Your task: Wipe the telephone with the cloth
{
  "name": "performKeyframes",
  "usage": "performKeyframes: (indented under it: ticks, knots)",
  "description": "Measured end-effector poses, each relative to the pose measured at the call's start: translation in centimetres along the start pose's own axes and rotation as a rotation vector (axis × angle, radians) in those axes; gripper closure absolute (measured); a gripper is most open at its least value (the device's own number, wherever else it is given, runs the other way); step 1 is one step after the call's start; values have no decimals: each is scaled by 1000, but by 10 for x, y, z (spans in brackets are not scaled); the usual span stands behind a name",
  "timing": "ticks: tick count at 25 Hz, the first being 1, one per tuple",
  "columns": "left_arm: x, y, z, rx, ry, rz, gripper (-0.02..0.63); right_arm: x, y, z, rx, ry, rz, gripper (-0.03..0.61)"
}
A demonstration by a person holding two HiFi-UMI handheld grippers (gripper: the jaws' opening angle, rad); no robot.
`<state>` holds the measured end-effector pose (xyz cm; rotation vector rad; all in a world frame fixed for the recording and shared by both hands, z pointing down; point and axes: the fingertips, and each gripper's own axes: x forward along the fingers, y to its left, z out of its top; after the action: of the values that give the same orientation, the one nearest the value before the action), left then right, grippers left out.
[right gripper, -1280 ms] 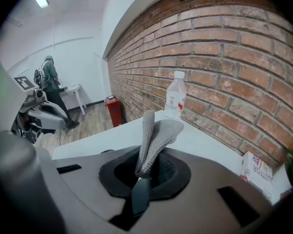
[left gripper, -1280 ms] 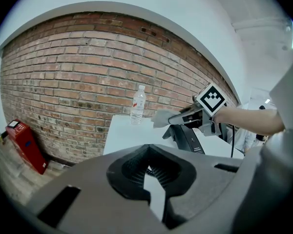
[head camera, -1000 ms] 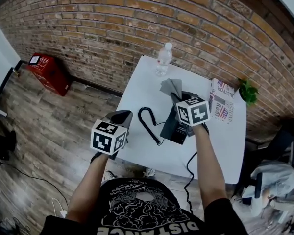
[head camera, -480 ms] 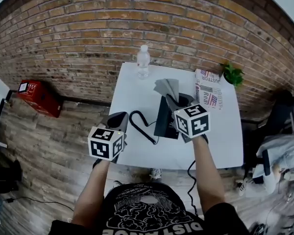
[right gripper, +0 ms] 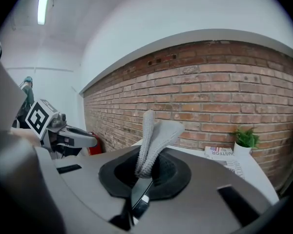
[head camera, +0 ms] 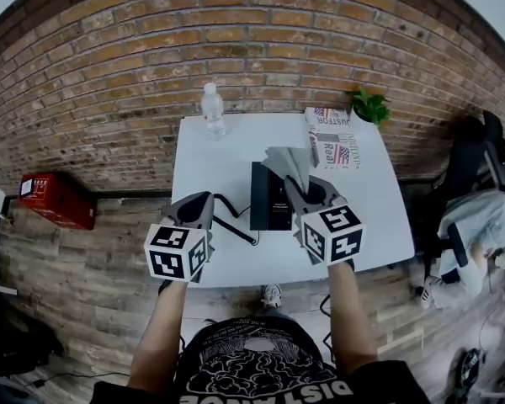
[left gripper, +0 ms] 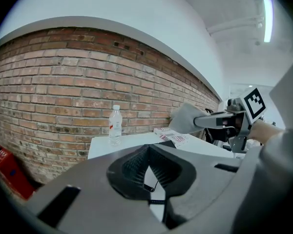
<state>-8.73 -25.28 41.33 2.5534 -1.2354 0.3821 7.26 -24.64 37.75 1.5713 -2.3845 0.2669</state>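
Pinching the grey woven cloth [right gripper: 154, 133], my right gripper [head camera: 300, 186] hangs just right of the black flat telephone [head camera: 266, 199] at frame centre; my left gripper [head camera: 197, 209], lower left, is closed and empty.

Telephone [head camera: 271, 196] at centre of table [head camera: 366, 217]; bottle [head camera: 211, 111] behind-left; magazine [head camera: 331, 138] behind-right; plant [head camera: 369, 105] beyond magazine.

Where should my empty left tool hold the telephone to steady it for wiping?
Probably the left long edge of the telephone, coming from the left over the coiled cord. It lies flat and boxy, that edge faces the left tool, and the right tool with the cloth covers the other side.
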Motion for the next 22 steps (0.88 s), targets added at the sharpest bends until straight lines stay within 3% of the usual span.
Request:
performKeyframes:
  ticks: [5, 10, 22]
  knots:
    - [-5, -6, 14, 36, -30, -1, 607, -27, -8, -7, 76, -34, -54, 566]
    - [-9, -3, 16, 32, -43, 17, 607, -40, -15, -5, 24, -63, -115, 566]
    - [-8, -13, 13, 56, -34, 17, 607, -39, -11, -8, 14, -68, -100, 566]
